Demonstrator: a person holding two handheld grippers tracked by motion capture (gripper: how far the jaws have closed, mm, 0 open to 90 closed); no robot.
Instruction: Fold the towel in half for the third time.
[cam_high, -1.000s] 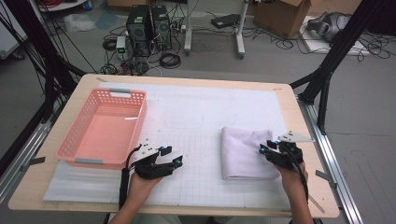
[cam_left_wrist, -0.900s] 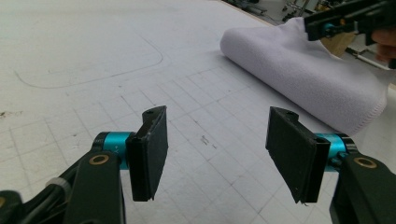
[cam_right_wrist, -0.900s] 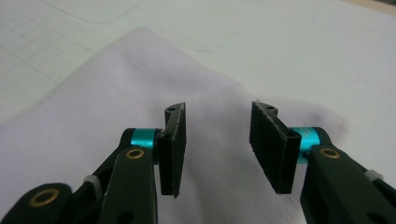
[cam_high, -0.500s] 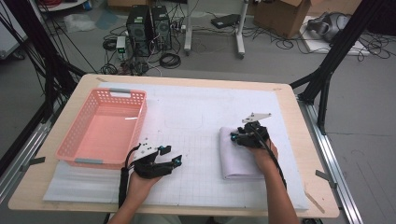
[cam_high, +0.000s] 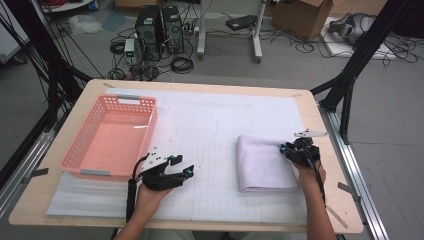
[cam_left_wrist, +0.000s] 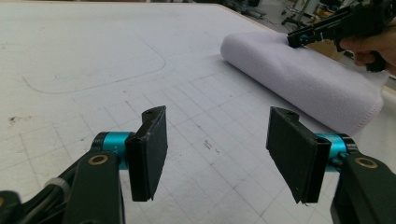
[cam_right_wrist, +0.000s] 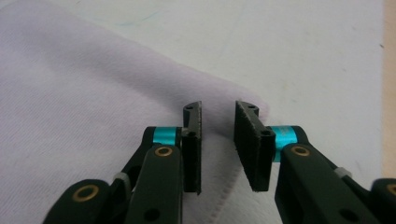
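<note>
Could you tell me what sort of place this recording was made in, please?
Probably a robotics lab or workshop. The table carries a gridded mat inside a black frame, computer towers and loose cables sit on the floor, and a cardboard box stands behind.

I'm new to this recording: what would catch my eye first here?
The pink basket stands out at the table's left. Right of centre lies a folded white towel, with the right gripper at its far right corner, jaws just closing with a gap left. The left gripper is open over the mat.
</note>
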